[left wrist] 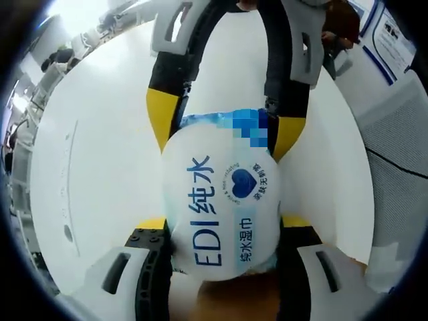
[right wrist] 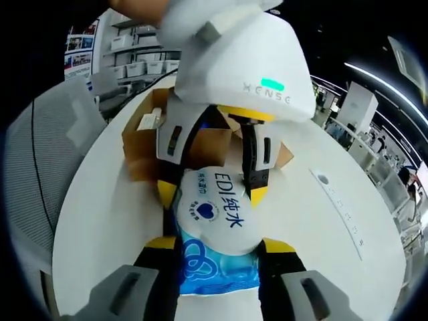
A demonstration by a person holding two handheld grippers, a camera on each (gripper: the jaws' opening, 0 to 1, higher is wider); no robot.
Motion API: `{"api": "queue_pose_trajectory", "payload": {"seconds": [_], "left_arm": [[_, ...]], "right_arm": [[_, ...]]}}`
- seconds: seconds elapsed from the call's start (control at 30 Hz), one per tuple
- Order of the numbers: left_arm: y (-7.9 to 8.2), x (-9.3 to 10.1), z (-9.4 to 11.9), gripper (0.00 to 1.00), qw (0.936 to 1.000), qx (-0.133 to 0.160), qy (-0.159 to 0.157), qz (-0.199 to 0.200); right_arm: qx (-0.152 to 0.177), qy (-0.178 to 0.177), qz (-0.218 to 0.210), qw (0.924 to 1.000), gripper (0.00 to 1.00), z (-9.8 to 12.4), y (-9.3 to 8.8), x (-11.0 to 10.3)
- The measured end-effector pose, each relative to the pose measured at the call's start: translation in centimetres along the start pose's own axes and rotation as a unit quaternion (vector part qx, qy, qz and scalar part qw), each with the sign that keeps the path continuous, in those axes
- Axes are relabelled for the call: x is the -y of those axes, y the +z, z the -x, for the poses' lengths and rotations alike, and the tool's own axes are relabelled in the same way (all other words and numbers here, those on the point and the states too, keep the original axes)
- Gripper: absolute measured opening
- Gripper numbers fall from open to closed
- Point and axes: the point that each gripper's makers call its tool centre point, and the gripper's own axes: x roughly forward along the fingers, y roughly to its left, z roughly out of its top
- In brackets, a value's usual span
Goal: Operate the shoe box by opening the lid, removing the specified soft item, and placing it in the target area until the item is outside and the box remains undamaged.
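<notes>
Right now both grippers have hold of the same soft item, a wet wipes pack [left wrist: 224, 204] with a white label printed "EDI" and Chinese characters and a blue wrapper at one end. In the left gripper view, the left gripper [left wrist: 224, 251] has its jaws closed in against the pack's near end, yellow pads pressed to either side of it. Across from it, the right gripper [left wrist: 227, 130] comes down from the top of that view, its yellow-tipped jaws pinching the far, blue end of the pack.

From the right gripper view, the right gripper [right wrist: 219, 261] clamps the blue end of the wet wipes pack [right wrist: 215, 231] between its jaws, while the left gripper [right wrist: 214, 190], under its white housing, grips the white-label end from the opposite side. The pack spans the gap between the two grippers above the white counter [right wrist: 321, 241].

Behind the left gripper sits the brown cardboard shoe box [right wrist: 144, 144] on the counter, its flaps standing open. The pack is outside the box, just in front of it. A grey chair back [right wrist: 47, 167] stands beside the counter, and shelves with boxes [right wrist: 137, 63] line the background.
</notes>
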Motion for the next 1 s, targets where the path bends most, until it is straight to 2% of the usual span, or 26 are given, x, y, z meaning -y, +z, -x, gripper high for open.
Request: {"api": "queue_pose_trajectory", "payload": {"seconds": [0.3,0.5,0.83,1.0], "left_arm": [[0.3,0.0,0.3,0.62,0.9998,0.014,0.01,0.006],[0.7,-0.2,1.5,0.63,0.9993,0.029,0.016,0.019],[1.6,0.0,2.8,0.67,0.997,0.057,0.025,0.045],[2.6,0.1,4.0,0.68,0.9936,0.086,0.035,0.064]], "right_arm": [[-0.004,-0.01,-0.017,0.9998,0.43,0.6,0.3,0.2],[-0.017,-0.014,-0.049,0.9985,0.5,0.9,0.2,-0.2],[0.002,-0.028,-0.104,0.9942,0.64,1.9,1.6,-0.6],[0.0,-0.034,-0.131,0.9908,0.71,2.3,1.5,-1.0]]}}
